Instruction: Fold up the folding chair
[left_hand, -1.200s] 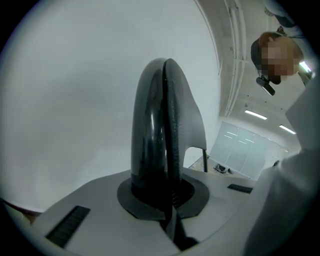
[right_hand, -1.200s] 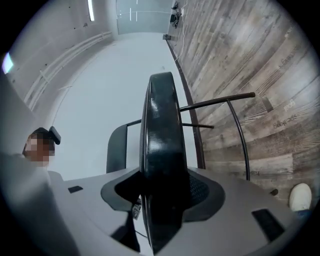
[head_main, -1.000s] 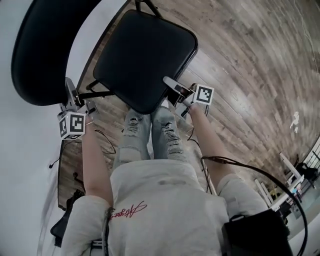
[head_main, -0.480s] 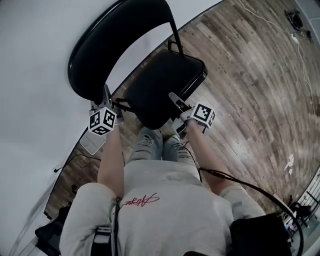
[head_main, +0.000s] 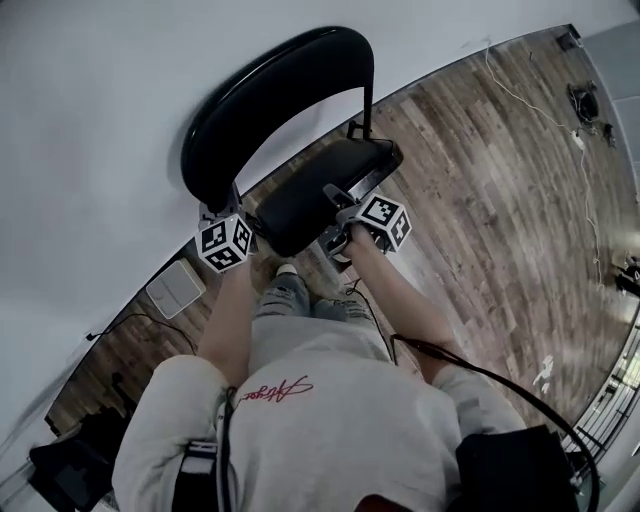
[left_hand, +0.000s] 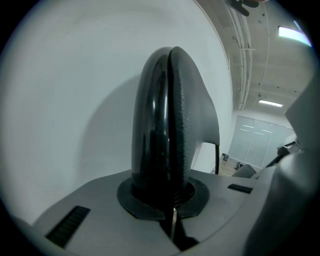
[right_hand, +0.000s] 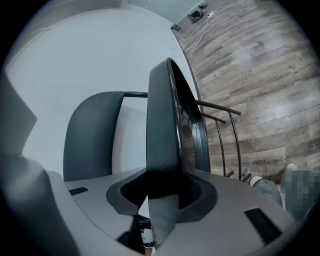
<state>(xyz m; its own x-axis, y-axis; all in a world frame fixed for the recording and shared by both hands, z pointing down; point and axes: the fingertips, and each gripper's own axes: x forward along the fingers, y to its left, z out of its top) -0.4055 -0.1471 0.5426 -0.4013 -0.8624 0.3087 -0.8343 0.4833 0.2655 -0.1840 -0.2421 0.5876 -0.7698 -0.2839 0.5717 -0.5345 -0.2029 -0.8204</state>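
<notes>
At the centre of the head view, the right gripper (head_main: 338, 212) sits on the front edge of the seat (head_main: 290, 210). Its jaws have just been closing, and its own view shows the seat's edge filling the gap between them, matte padding on one side and glossy underside on the other, so I read it as clamped on the seat. Just to the left in the frame, the left gripper (head_main: 218, 218) points up at the left side of the chair (head_main: 335, 50), under the lower end of the backrest (head_main: 240, 120). Its own view shows the two jaws pressed together with nothing between them and only the wall (head_main: 90, 120) beyond. Whether it touches the frame cannot be told from any view. The chair stands upright in the upper middle of the head view, backrest toward the wall, feet on the wood floor (head_main: 480, 220), with the person's knees (head_main: 290, 295) just below the seat in the frame. The seat is tipped steeply, its front edge raised toward the backrest, so the fold looks well begun. It is not finished: the right gripper view shows a strip of wall between seat and backrest, and the thin frame tubes at the right of that view stand apart from the seat. By my judgement, what is left is to carry the seat's front edge up the rest of the way until it lies flat against the backrest and the legs draw together, with the other side of the chair steadied so it does not slide along the wall.
</notes>
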